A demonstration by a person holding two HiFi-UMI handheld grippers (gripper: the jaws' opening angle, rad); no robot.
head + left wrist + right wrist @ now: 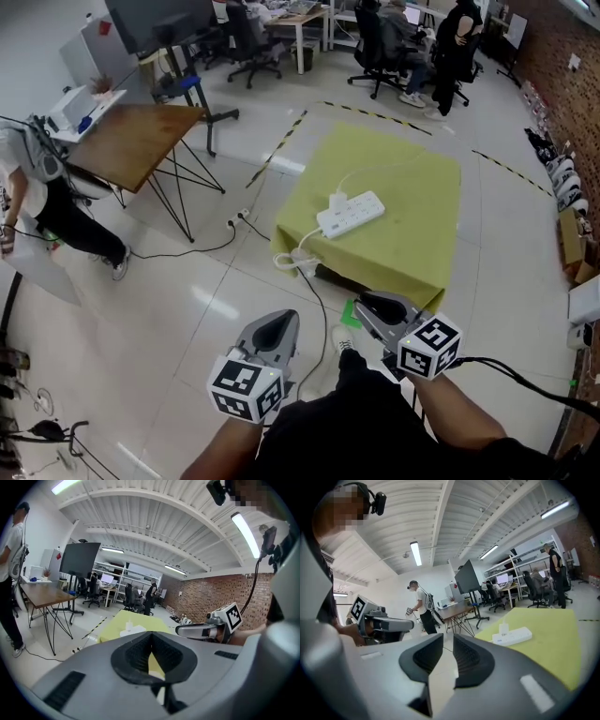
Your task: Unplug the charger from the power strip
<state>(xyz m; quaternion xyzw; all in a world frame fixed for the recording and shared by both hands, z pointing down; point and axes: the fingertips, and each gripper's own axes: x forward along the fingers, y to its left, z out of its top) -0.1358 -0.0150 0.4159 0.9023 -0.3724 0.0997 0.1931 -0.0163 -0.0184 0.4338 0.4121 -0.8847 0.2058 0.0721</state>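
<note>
A white power strip [354, 214] lies on the yellow-green table [412, 244], with a white charger [337, 201] plugged in at its left end and a white cord curving away behind it. Both grippers hang over the floor on the near side of the table, well short of the strip. My left gripper [281, 323] has its jaw tips together and holds nothing. My right gripper [367, 304] stands a little open, a narrow gap between its pads and nothing in it. The right gripper view shows the strip [514, 635] and charger [504, 629] ahead to the right.
A wooden folding table [141, 136] stands to the left with a person [42, 192] beside it. Cables and plugs [286, 261] trail on the floor by the yellow-green table's left corner. Office chairs and people sit at the back. Boxes line the brick wall at right.
</note>
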